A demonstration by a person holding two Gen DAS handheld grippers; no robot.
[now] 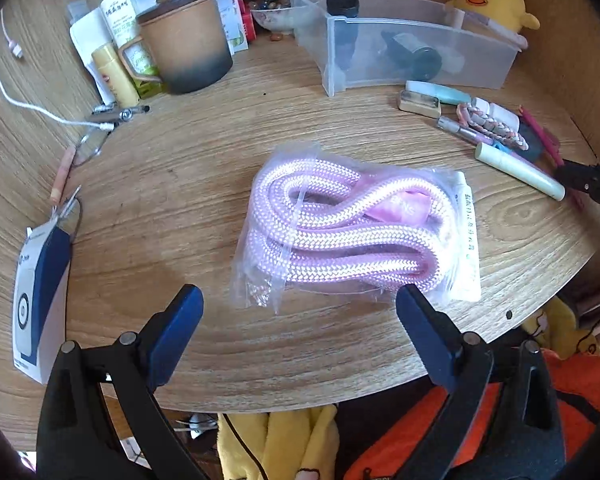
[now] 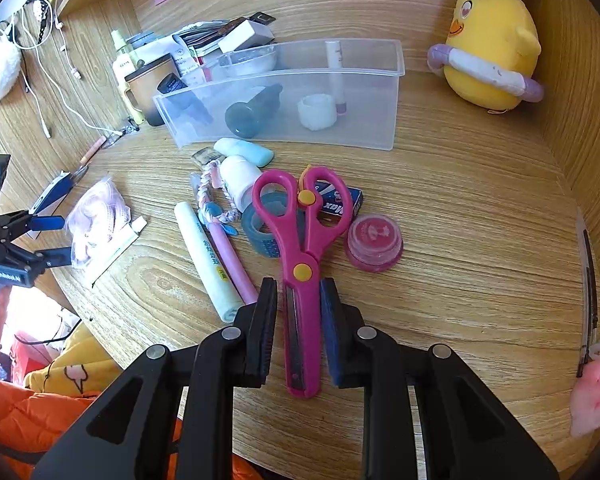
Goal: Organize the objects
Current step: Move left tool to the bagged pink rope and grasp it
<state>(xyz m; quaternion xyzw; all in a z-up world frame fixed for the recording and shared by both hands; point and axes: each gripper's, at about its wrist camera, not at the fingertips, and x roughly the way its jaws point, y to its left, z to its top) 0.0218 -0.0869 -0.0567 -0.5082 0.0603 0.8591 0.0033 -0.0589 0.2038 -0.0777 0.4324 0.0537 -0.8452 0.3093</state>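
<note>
A round-edged wooden surface (image 2: pixel 440 208) with pale oak grain carries a clutter of small things, with wood panels rising behind it. Toward the back lies a long clear plastic organiser tray (image 2: pixel 384 80), holding a dark bottle on its side, a white roll and an upright slim tube. A yellow plush chick with rabbit ears (image 2: pixel 492 52) sits in the far corner to the right of the tray.

The right gripper (image 2: pixel 299 292) has its jaws drawn in on the blades of a pair of pink plastic scissors with yellow rivets (image 2: pixel 296 232); both pads touch the blades, and the handles point away toward the tray. The handles lie over a roll of blue patterned tape (image 2: pixel 260 228) and a dark blue box (image 2: pixel 340 200). A small pink round jar (image 2: pixel 374 242) stands just beside the scissors on their right, and a pale green tube (image 2: pixel 208 258) lies on their left.

The left gripper (image 1: pixel 300 304) hovers over the near edge with its jaws spread wide and nothing between them. Just beyond its tips lies a clear plastic bag of coiled pink braided rope (image 1: pixel 348 232), near the middle of the surface. A brown ceramic mug with a dark base (image 1: pixel 188 40) stands at the back left.
</note>
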